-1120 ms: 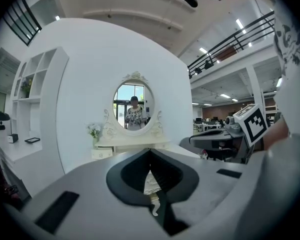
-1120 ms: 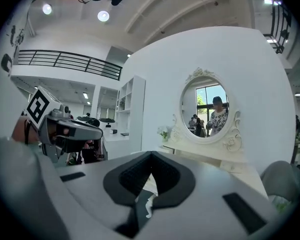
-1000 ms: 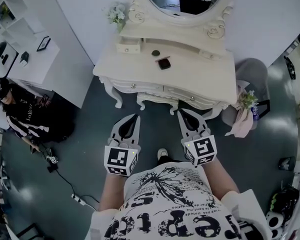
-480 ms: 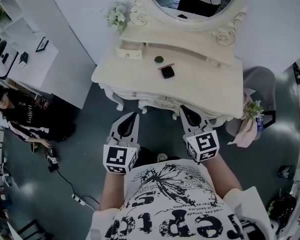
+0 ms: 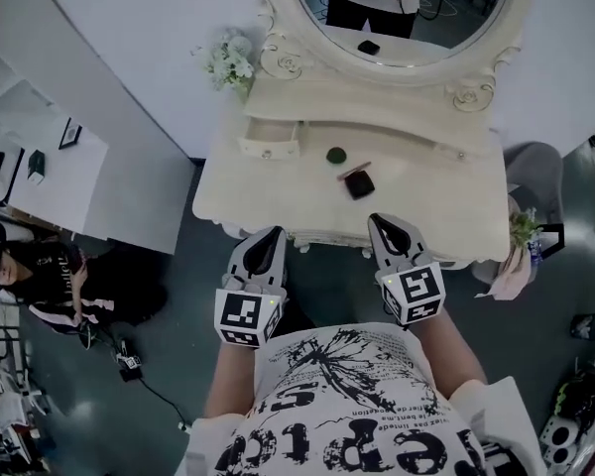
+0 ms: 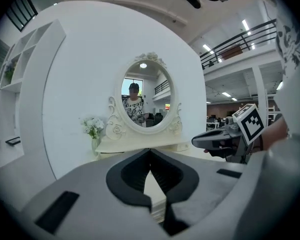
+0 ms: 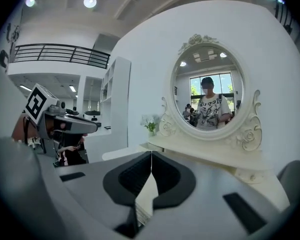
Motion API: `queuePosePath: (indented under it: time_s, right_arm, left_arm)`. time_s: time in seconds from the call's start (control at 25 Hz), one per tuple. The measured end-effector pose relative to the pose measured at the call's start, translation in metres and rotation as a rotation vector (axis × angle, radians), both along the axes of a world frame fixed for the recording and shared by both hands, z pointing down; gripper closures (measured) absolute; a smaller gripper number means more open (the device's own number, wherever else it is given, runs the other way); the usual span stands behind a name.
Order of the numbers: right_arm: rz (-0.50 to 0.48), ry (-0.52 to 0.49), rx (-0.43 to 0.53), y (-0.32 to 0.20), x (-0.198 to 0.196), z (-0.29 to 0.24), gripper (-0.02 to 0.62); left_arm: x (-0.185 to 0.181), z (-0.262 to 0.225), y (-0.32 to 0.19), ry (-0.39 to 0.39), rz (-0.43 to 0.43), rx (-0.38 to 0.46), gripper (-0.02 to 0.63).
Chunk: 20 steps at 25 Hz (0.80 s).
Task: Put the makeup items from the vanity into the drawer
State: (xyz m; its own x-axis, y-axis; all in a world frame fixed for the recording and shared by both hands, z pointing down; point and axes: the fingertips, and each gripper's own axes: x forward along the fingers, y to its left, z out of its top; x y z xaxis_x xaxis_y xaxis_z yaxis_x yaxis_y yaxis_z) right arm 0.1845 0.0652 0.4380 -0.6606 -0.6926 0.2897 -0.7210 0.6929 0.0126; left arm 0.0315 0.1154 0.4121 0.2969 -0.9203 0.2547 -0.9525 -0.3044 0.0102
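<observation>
Your left tongs (image 5: 274, 234) and right tongs (image 5: 381, 222) are both clenched, empty, at the bench (image 5: 446, 198) near edge, with the black compact (image 5: 359, 184) just above the right tongs in frame, so that's your nearer side, and the open drawer (image 5: 270, 138) further up-left.

We see a cream vanity (image 5: 441, 201) with carved trim. On its top lie a small round dark compact (image 5: 336, 155) and, near it toward the front, a black square case (image 5: 360, 185) with a thin pinkish stick (image 5: 354, 170) at its back edge (its kind we cannot tell). The little drawer (image 5: 270, 147) at the left stands pulled open.
</observation>
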Motion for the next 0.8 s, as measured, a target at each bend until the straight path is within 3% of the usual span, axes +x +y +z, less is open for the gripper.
queuePosePath:
  time_s: [0.4,0.56,0.8]
  right_arm:
    - [0.247,0.001,-0.047,-0.101,-0.094,-0.01,0.577]
    - [0.356,0.005,-0.082,-0.127,-0.102,-0.002,0.577]
    - [0.414,0.041,-0.203,-0.137,-0.097,0.025,0.577]
  left_arm:
    - [-0.112,-0.018,-0.136,0.012,0.23,-0.013,0.586]
    - [-0.132,-0.012,-0.171,0.017,0.31,-0.029,0.586]
    - [-0.136,0.006,-0.199,0.065,0.361,-0.083,0.586]
